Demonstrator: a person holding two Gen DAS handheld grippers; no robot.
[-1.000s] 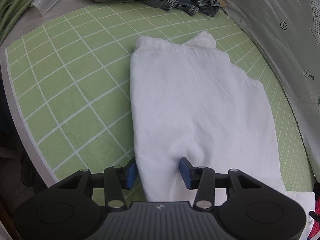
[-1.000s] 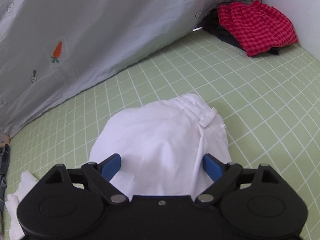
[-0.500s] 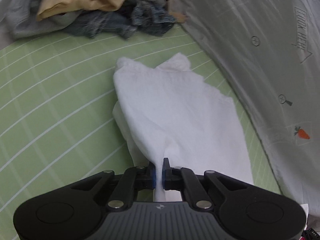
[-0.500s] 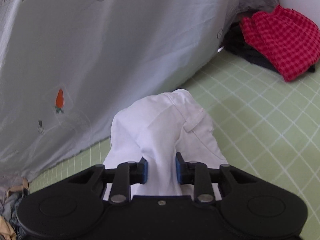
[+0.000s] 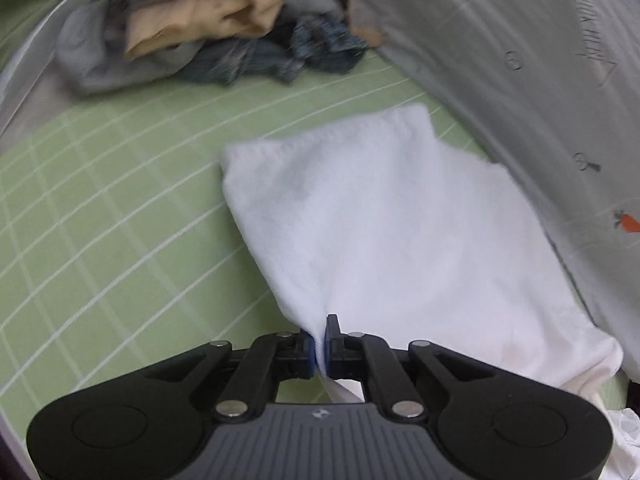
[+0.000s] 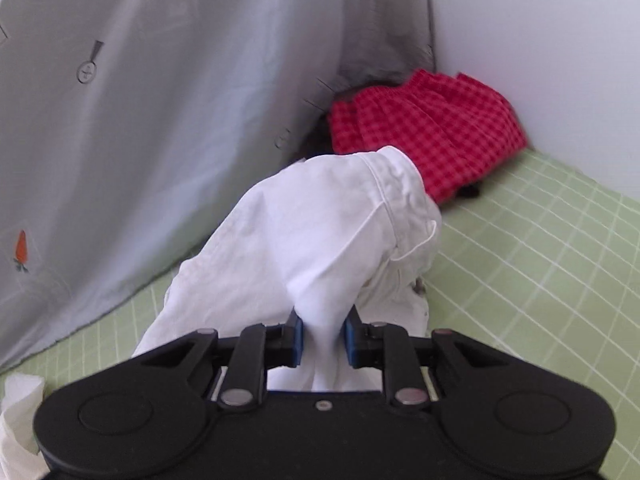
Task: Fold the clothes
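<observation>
A: Left gripper (image 5: 319, 344)?
B: Pinched tight on the near edge of the white garment (image 5: 392, 236) — rest lies on the green grid mat (image 5: 100, 240), by the grey sheet (image 5: 520, 60).
A: Right gripper (image 6: 322, 334)?
B: Clamped on a thick bunch of same garment (image 6: 320, 240), lifted — waistband end drooping twd red checked cloth (image 6: 424, 128).
A: Behind?
B: Clothes pile (image 5: 216, 28), blurry.

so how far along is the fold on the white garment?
Early. Done: both grips are set, the left hand-held gripper and the right hand-held gripper each shut on the white garment, which is lifting off the green mat. No finished fold visible. Left: the fold itself, then the clothes pile.
</observation>
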